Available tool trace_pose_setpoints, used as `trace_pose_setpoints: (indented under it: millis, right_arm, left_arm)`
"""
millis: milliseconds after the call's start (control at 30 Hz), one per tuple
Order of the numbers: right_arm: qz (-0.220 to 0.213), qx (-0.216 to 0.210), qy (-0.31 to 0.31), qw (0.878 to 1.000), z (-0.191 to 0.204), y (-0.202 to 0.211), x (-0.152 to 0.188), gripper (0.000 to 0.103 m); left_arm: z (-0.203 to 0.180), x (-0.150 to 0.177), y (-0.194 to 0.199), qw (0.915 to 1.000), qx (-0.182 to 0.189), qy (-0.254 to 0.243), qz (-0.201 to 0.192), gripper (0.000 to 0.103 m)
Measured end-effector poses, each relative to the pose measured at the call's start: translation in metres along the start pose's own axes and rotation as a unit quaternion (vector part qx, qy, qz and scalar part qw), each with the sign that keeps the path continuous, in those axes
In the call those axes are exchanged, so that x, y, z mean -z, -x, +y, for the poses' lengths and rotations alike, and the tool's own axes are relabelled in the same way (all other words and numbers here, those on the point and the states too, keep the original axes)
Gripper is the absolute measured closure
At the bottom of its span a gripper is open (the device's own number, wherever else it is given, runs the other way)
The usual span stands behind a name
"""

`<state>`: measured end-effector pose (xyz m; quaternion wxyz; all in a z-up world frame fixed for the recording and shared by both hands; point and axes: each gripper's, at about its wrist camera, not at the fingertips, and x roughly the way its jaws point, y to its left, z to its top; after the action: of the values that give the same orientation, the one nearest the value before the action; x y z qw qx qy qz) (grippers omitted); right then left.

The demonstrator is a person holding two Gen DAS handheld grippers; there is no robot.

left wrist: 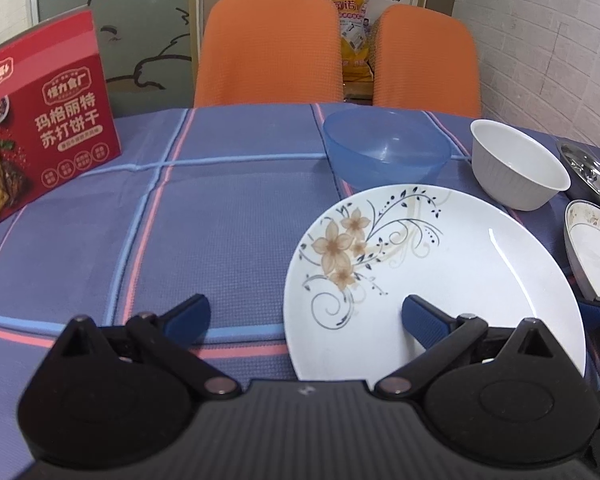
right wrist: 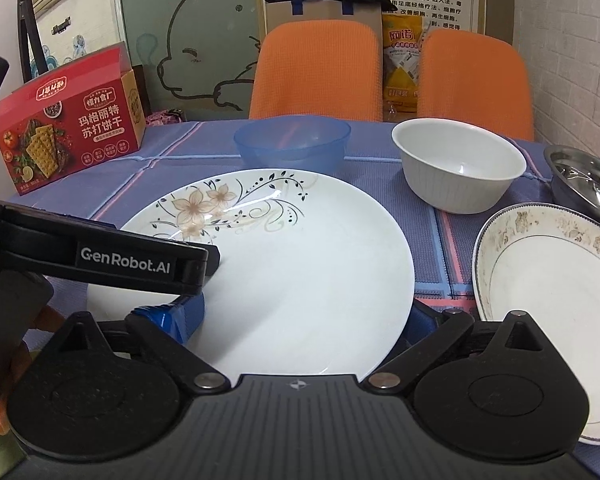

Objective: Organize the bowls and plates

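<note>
In the left wrist view, the left tool (left wrist: pixel 305 312) hangs low over the bench (left wrist: pixel 228 216), which wears a blue checked cloth, and its two blue-padded fingers (left wrist: pixel 190 314) stand spread wide, released, with nothing between them. The right-hand finger sits over the near left part of the flowered plate (left wrist: pixel 452 280); whether it touches cannot be told. This plate lies flat at about 3 o'clock from the view's middle. A blue plastic bowl (left wrist: pixel 386 150) stands at 1 o'clock beyond the plate, just beside its far rim, and a white ribbed bowl (left wrist: pixel 518 164) stands at 2 o'clock. A small patterned dish (left wrist: pixel 592 248) shows at the 3 o'clock edge, with a steel bowl (left wrist: pixel 588 170) just behind it. A red cracker box (left wrist: pixel 40 120) stands upright at 10 o'clock (two orange chairs (left wrist: pixel 270 48) wait behind the bench).

In the right wrist view, the right tool (right wrist: pixel 304 320) also stands released, its fingers (right wrist: pixel 186 318) wide apart, with the flowered plate (right wrist: pixel 300 264) lying between them at the centre. The left tool (right wrist: pixel 112 262) reaches in from 9 o'clock over that plate's left edge. The small patterned dish (right wrist: pixel 556 300) lies at 3 o'clock, apart from the plate. The white ribbed bowl (right wrist: pixel 458 164) stands at 1 o'clock, the blue plastic bowl (right wrist: pixel 292 144) at 12, the steel bowl (right wrist: pixel 580 178) at 2, and the red cracker box (right wrist: pixel 70 136) at 10 o'clock.
</note>
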<state>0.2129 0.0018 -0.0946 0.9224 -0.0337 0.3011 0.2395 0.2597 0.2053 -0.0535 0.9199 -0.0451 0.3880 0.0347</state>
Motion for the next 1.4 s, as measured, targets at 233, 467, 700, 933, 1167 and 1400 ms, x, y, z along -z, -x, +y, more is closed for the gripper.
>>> trace_pose_setpoints:
  millis: [233, 467, 700, 933, 1167, 1400]
  right_arm:
    - [0.013, -0.001, -0.002, 1.0, 0.002, -0.002, -0.005, 0.015]
    - [0.024, -0.016, -0.023, 0.999, 0.002, 0.003, -0.01, 0.015]
    - [-0.001, -0.001, -0.01, 1.0, 0.011, 0.028, -0.013, 0.015]
    - [-0.036, -0.005, 0.001, 0.999, 0.024, 0.076, -0.009, 0.015]
    - [-0.036, -0.023, 0.01, 0.999, 0.048, 0.12, 0.026, 0.015]
    - [-0.015, -0.045, 0.01, 0.999, 0.07, 0.134, 0.063, 0.015]
  left_arm:
    - [-0.013, 0.001, 0.003, 0.9997, 0.02, -0.016, -0.004, 0.011]
    - [-0.018, -0.002, 0.006, 0.9995, 0.03, -0.006, 0.009, 0.018]
    - [-0.024, -0.003, 0.034, 0.9994, 0.029, -0.008, -0.014, 0.018]
    - [-0.025, 0.008, 0.09, 0.9984, 0.028, -0.013, -0.048, 0.018]
    - [-0.021, 0.058, 0.14, 0.9984, 0.012, -0.01, -0.054, 0.018]
    - [-0.009, 0.116, 0.165, 0.9992, -0.008, 0.012, -0.036, 0.018]
